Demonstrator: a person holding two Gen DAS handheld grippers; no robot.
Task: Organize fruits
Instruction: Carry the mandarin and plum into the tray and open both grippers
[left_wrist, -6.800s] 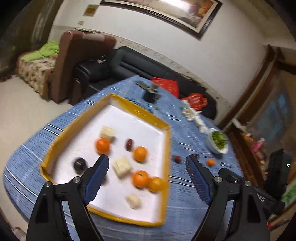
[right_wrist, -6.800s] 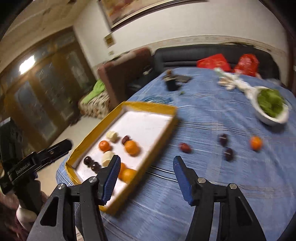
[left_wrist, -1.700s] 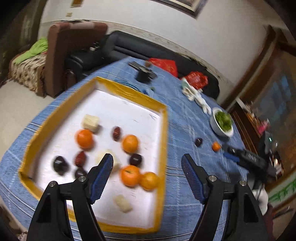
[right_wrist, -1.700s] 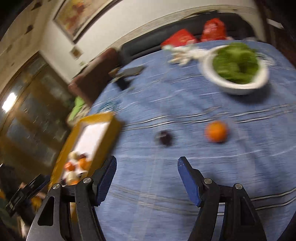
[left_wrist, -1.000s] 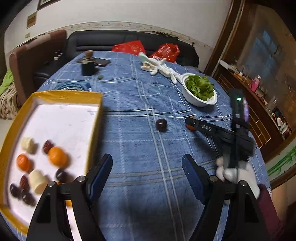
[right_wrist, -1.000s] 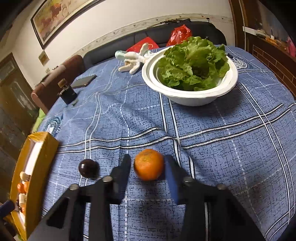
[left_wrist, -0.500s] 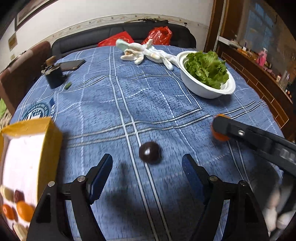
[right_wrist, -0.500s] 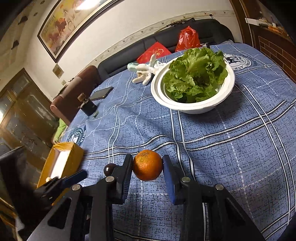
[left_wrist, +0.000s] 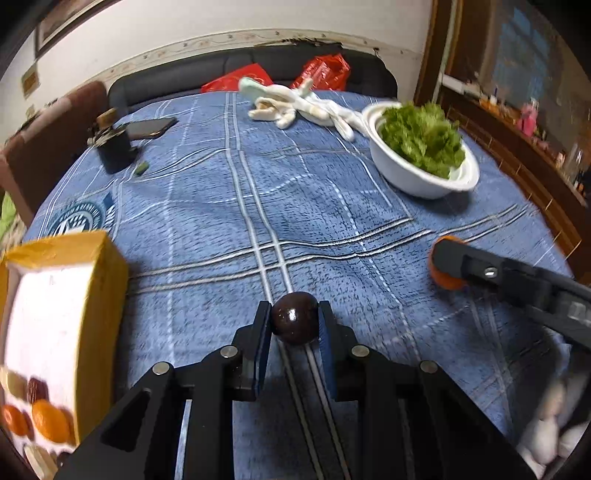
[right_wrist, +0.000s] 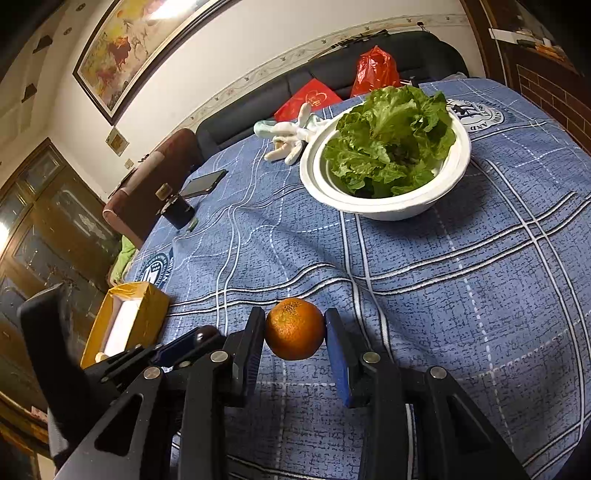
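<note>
Closed in since half a second ago: left gripper (left_wrist: 294, 322), then spread wide with the dark round fruit (left_wrist: 294, 322) loose ahead of it, now narrowing its jaws onto that fruit, both blue pads touching its flanks. Sits at the 6 o'clock lower centre of the left wrist view, on the blue plaid tablecloth (left_wrist: 207, 206). Cannot say whether lifted or resting on the cloth.

Right gripper (right_wrist: 294, 328) clamped on the orange mandarin (right_wrist: 294, 328), one pad on each side, same as half a second back. Seen from the left wrist view at 3 o'clock, mandarin half hidden behind the black finger. Gloved hand (left_wrist: 554, 435) blurred at 5 o'clock behind it.

Yellow-rimmed tray (left_wrist: 107, 295) at 8 o'clock in the left view, white floor inside, holding mandarins (left_wrist: 50, 421), a dark red fruit (left_wrist: 37, 389) and pale pieces, all smeared by blur. Same tray at 9 o'clock in the right view, beside the left gripper's black body.

White bowl of lettuce (right_wrist: 402, 210) at 1 o'clock in both views, well apart from both fruits. White gloves (left_wrist: 299, 105) at 12 o'clock, just beside the bowl's far rim. Phone (right_wrist: 204, 183) and small black bottle (right_wrist: 177, 210) near each other at 10 o'clock. Red bags (right_wrist: 375, 70) on the black sofa beyond the table edge.
</note>
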